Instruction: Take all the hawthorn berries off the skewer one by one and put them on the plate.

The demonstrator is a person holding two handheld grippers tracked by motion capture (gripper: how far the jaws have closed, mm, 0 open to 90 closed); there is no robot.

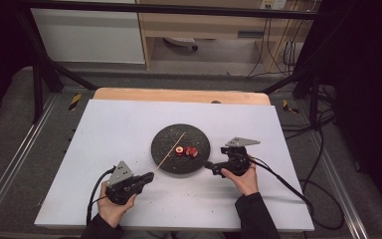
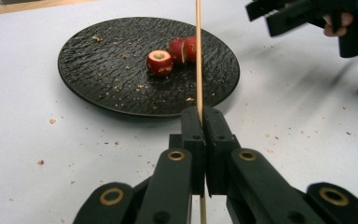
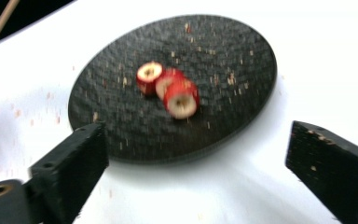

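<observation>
Skewer (image 2: 198, 56), thin and wooden, is sitting clamped between the closed jaws of the left gripper (image 2: 204, 122), running from the jaws forward over the near rim of the plate (image 2: 98, 79); in the high view the skewer (image 1: 170, 150) is slanting across the left half of the plate (image 1: 166, 137), its far tip toward the plate's far side. Whether the stick is touching the plate cannot be told.

Plate, round, black and ripple-textured, is sitting near the middle of the white worktop (image 1: 119, 124), slightly toward the right edge. Crumbs are lying scattered on it and on the worktop around it.

Three red fruit pieces (image 3: 170, 88) with pale cut faces are lying near the plate's centre; two are touching each other, and the third is sitting just beside them. In the left gripper view the fruit pieces (image 2: 172, 56) are lying at the skewer, one partly behind it.

Right gripper (image 1: 210, 167) is hovering at the plate's right rim, near the worktop's near edge, jaws spread wide apart and grasping nothing. Left gripper (image 1: 149, 177) is positioned at the plate's near-left side.
</observation>
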